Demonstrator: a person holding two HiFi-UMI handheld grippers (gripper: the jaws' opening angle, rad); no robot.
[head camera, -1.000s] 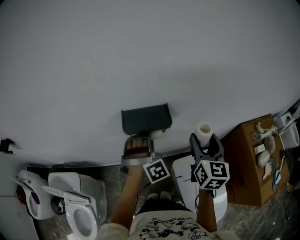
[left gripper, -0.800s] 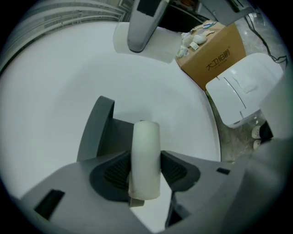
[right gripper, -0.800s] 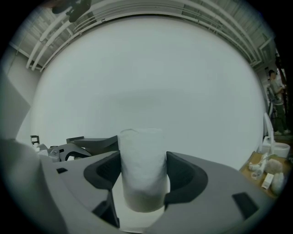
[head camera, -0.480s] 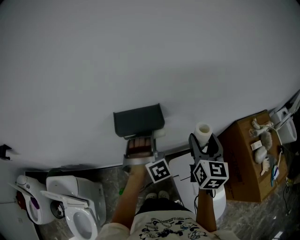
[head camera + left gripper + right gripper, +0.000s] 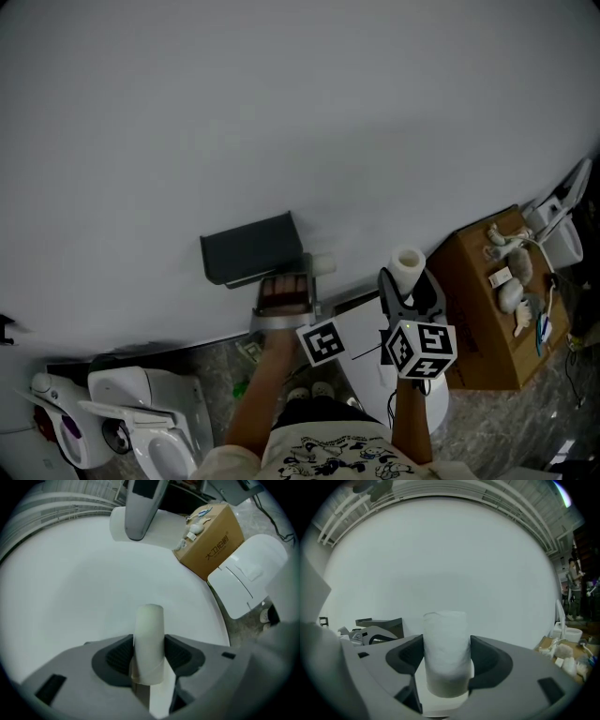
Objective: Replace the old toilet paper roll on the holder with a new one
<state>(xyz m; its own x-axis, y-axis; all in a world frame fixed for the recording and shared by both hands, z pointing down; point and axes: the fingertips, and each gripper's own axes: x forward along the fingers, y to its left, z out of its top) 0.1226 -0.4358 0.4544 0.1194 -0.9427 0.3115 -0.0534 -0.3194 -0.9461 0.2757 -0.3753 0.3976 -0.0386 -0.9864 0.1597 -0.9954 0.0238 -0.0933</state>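
Observation:
The old roll [image 5: 149, 634], a thin pale tube with a loose strip of paper, sits between the jaws of my left gripper [image 5: 149, 654], which is shut on it. In the head view that gripper [image 5: 311, 277] is just right of and below the dark grey wall holder [image 5: 248, 246], and the old roll [image 5: 324, 264] pokes out past the holder's right end. My right gripper [image 5: 446, 663] is shut on the new white roll [image 5: 445, 651], held upright. In the head view the right gripper [image 5: 408, 287] carries the new roll [image 5: 407, 264] to the right of the holder, apart from it.
A plain white wall fills the upper part of the head view. A cardboard box [image 5: 487, 309] with small items on top stands at the right. A white lidded bin [image 5: 364, 345] is below the grippers, and a toilet [image 5: 141, 422] at lower left.
My left gripper, still holding the old roll, has drawn out to the right from under the holder. The right gripper with the new roll keeps its place in the view.

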